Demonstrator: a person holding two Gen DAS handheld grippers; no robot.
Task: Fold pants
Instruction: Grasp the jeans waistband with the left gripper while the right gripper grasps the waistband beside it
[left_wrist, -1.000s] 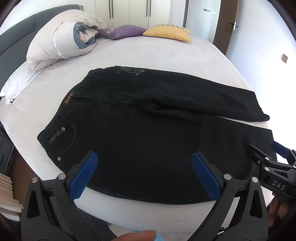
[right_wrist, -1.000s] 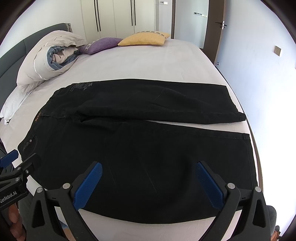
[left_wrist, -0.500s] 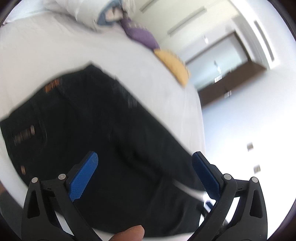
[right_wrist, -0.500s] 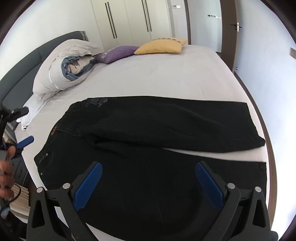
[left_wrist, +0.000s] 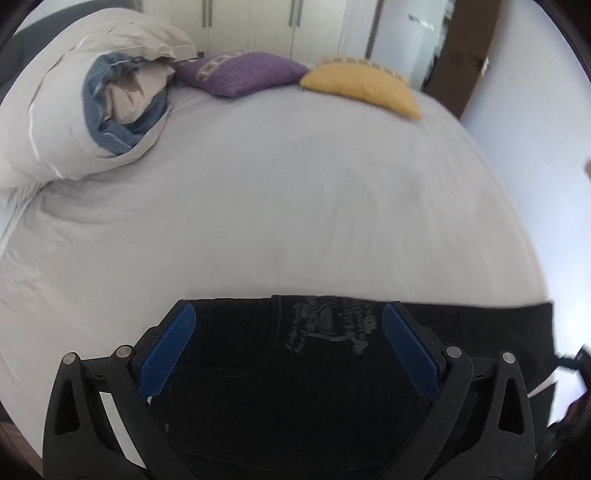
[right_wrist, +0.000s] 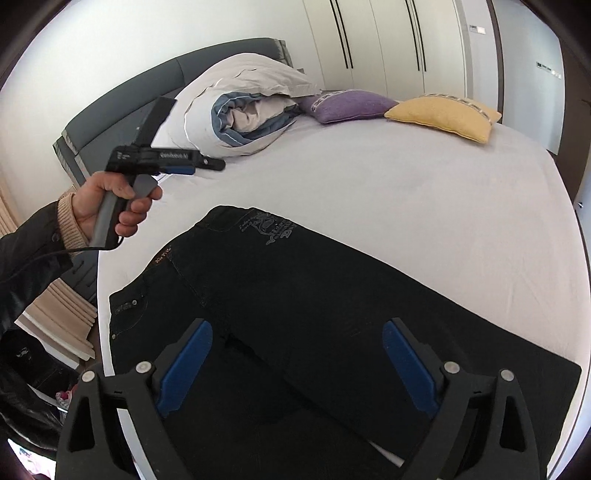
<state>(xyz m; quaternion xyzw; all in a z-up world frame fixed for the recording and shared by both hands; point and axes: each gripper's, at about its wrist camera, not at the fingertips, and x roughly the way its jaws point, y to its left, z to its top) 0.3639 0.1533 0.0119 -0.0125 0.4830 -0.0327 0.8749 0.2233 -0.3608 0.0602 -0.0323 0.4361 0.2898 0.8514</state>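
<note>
Right gripper (right_wrist: 297, 363) closing, empty; left gripper (left_wrist: 288, 345) spread, empty; pants (right_wrist: 314, 295) flat, waistband toward headboard-side pillows.

My view takes in a wide bed (right_wrist: 424, 206) under a smooth pale sheet, a dark padded headboard (right_wrist: 122, 107) rising along its far left side. Black pants (right_wrist: 317, 310) lie flat near the bed's front edge, waistband toward the left edge, one leg folded across the other, the legs running off toward the right edge. At the head end, a rolled white and blue duvet (right_wrist: 243, 114) is heaped in the far left corner. Just beside it a purple cushion (right_wrist: 351, 105) rests on the sheet, and a yellow cushion (right_wrist: 447, 116) sits next along the far edge. Bare sheet spans the middle, keeping the pants well apart from the cushions.
</note>
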